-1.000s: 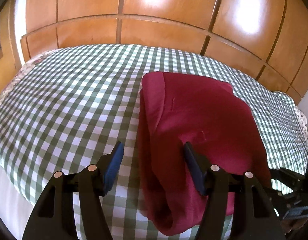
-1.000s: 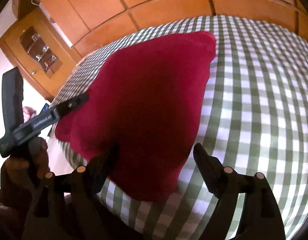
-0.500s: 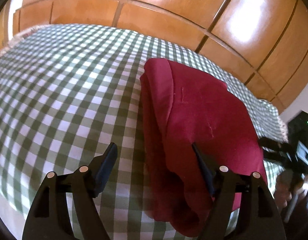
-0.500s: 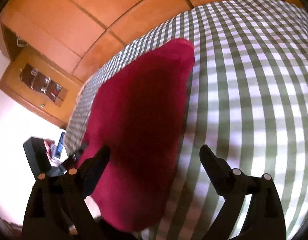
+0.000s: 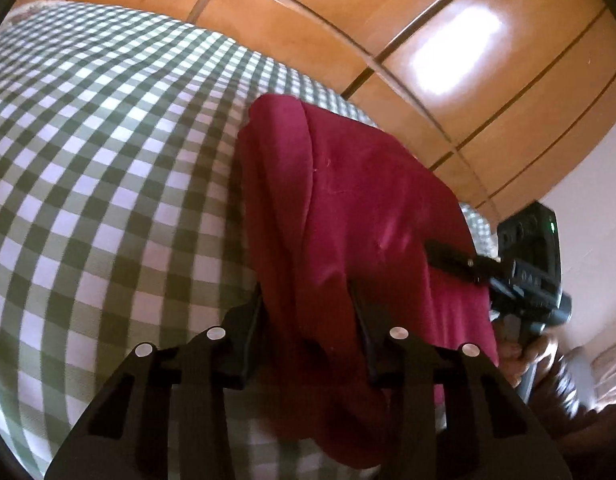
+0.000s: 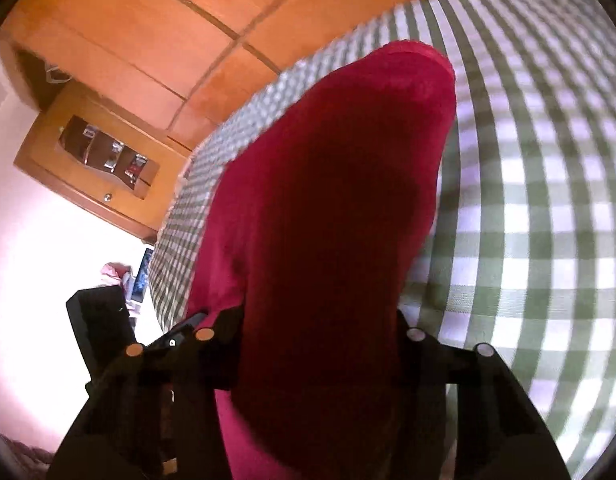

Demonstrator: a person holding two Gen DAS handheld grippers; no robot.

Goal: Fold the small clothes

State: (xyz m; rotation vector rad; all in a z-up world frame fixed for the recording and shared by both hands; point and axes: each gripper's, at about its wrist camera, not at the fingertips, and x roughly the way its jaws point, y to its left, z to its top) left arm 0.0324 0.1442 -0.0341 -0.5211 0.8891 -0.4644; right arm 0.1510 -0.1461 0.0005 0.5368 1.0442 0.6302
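Observation:
A folded dark red garment (image 5: 360, 208) lies on the green-and-white checked cloth (image 5: 107, 152). My left gripper (image 5: 308, 304) straddles its near left edge, jaws narrowed with red cloth bunched between them. In the right wrist view the same garment (image 6: 340, 200) fills the middle, and my right gripper (image 6: 320, 328) has its near right edge between its jaws. Both sets of fingertips are partly hidden by cloth. The right gripper also shows in the left wrist view (image 5: 460, 264), at the garment's right edge.
A wooden panelled wall (image 5: 448, 40) stands behind the checked surface. A wooden cabinet with a glass door (image 6: 95, 160) is at the left in the right wrist view. The checked cloth (image 6: 548, 200) stretches off to the right of the garment.
Both grippers have moved forward onto the garment's near edge and their jaws have narrowed around the cloth. The near edge now bunches up between the fingers.

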